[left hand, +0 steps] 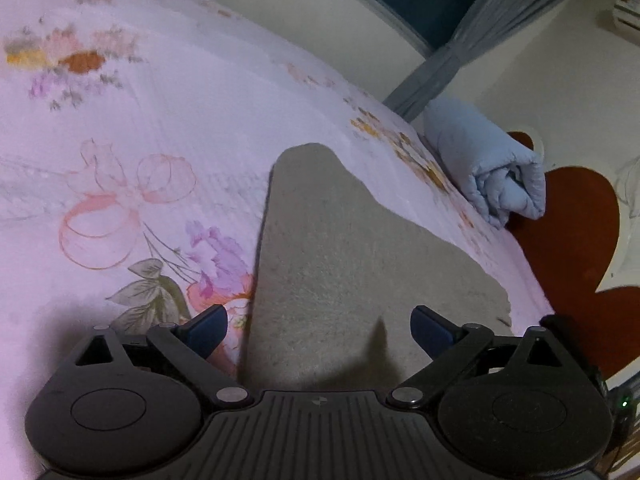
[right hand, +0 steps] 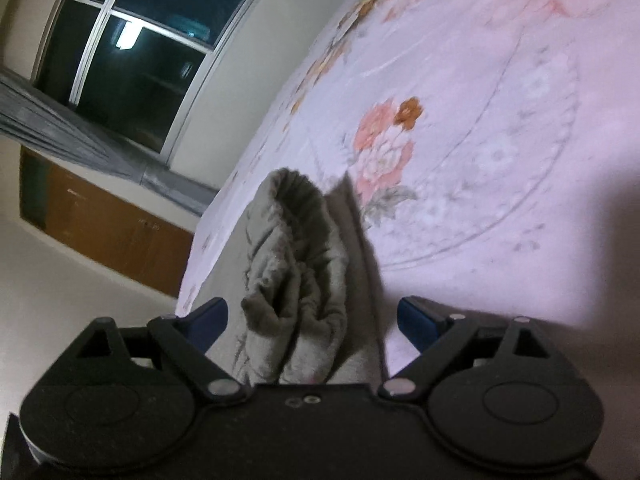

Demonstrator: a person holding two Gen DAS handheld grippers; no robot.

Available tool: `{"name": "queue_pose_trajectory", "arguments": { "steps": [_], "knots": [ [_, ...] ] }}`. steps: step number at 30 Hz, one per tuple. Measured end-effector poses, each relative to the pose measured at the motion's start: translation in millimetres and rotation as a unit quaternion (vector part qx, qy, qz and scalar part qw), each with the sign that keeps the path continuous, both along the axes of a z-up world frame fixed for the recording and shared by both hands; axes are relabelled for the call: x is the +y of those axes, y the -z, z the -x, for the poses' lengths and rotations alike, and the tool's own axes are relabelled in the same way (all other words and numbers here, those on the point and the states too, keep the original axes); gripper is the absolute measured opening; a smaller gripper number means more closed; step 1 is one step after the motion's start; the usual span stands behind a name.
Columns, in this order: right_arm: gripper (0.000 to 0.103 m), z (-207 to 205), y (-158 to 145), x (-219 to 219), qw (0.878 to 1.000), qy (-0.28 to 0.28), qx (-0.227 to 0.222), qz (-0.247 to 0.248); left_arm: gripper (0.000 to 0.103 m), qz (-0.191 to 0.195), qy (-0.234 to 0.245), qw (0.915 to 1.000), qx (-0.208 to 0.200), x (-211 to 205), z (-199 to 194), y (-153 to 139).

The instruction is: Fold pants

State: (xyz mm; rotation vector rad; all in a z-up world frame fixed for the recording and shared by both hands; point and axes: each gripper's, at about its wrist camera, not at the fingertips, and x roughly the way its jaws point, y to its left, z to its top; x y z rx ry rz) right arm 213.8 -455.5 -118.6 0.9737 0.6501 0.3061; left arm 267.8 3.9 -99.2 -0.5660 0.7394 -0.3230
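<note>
Grey-beige pants lie flat on the pink floral bedsheet in the left wrist view. My left gripper hovers over their near part, jaws wide open and empty. In the right wrist view the pants' gathered waistband bunches up in folds. My right gripper is open, its blue fingers on either side of that bunched cloth, not closed on it.
A rolled light-blue blanket lies at the bed's far right edge, over a red heart-shaped rug. A window, grey curtain and wooden cabinet stand beyond the bed's edge.
</note>
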Motion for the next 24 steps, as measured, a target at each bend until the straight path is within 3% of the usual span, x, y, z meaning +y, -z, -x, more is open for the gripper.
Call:
{"name": "queue_pose_trajectory", "arguments": {
  "steps": [13,16,18,24],
  "knots": [
    [0.083,-21,5,3,0.998,-0.047,-0.003,-0.033,0.097,0.045,0.002,0.9989,0.011,-7,-25,13],
    [0.064,-23,8,-6,0.999,-0.037,0.010,-0.030,0.097,0.049,0.001,0.9987,0.014,-5,-28,15],
    [0.058,-19,11,-11,0.998,-0.034,0.011,-0.045,0.096,0.048,0.000,0.9987,0.014,-3,-28,15],
    [0.072,-18,11,-2,0.998,-0.056,0.018,-0.035,0.095,0.039,0.000,0.9991,0.014,-7,-27,17]
  ]
}}
